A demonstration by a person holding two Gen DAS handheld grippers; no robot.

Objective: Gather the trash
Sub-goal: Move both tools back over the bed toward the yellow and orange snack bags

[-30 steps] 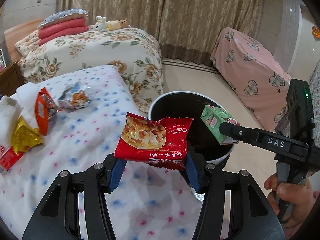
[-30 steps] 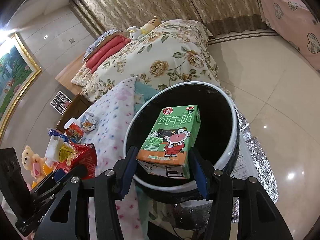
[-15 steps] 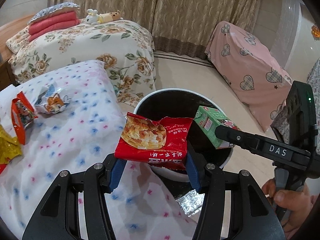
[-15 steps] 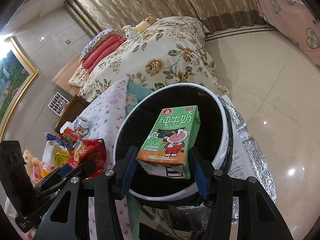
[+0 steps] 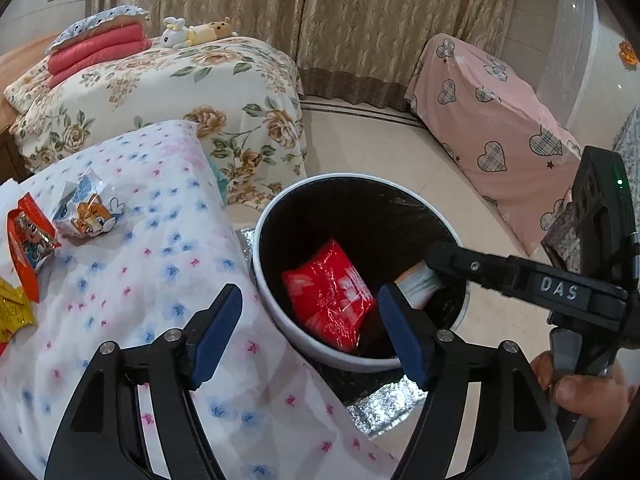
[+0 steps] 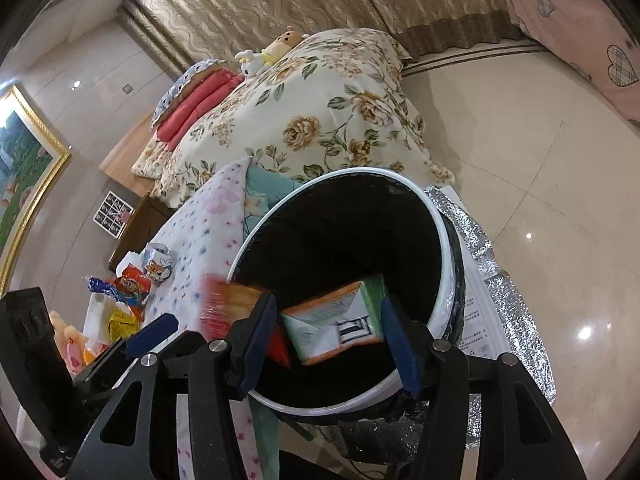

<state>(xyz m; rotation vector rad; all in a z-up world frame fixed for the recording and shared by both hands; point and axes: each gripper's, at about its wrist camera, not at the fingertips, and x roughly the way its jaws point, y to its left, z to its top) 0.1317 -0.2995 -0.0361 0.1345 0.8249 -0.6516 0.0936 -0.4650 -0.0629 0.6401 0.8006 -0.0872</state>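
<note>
The white-rimmed black trash bin (image 5: 280, 216) (image 6: 440, 232) stands beside the spotted bedspread. My left gripper (image 5: 310, 328) is open and empty above the bin's near rim. The red snack bag (image 5: 330, 300) is inside the bin, blurred in the right wrist view (image 6: 224, 304). My right gripper (image 6: 326, 328) is open over the bin; the green milk carton (image 6: 336, 324) is dropping between its fingers, tilted and blurred. In the left wrist view only a pale corner of the carton (image 5: 416, 284) shows under the right gripper's finger (image 5: 500, 272).
More wrappers lie on the spotted bedspread (image 5: 140, 280): an orange-red packet (image 5: 28, 240), a crumpled cartoon wrapper (image 5: 88, 216) and a yellow one (image 5: 12, 312). A floral bed (image 5: 180, 92) and a pink covered seat (image 5: 492, 120) stand behind. Silver foil (image 6: 512, 300) lies under the bin.
Both grippers have opened. The red snack bag has fallen from the left gripper into the bin, and the milk carton has left the right gripper and is falling in.
</note>
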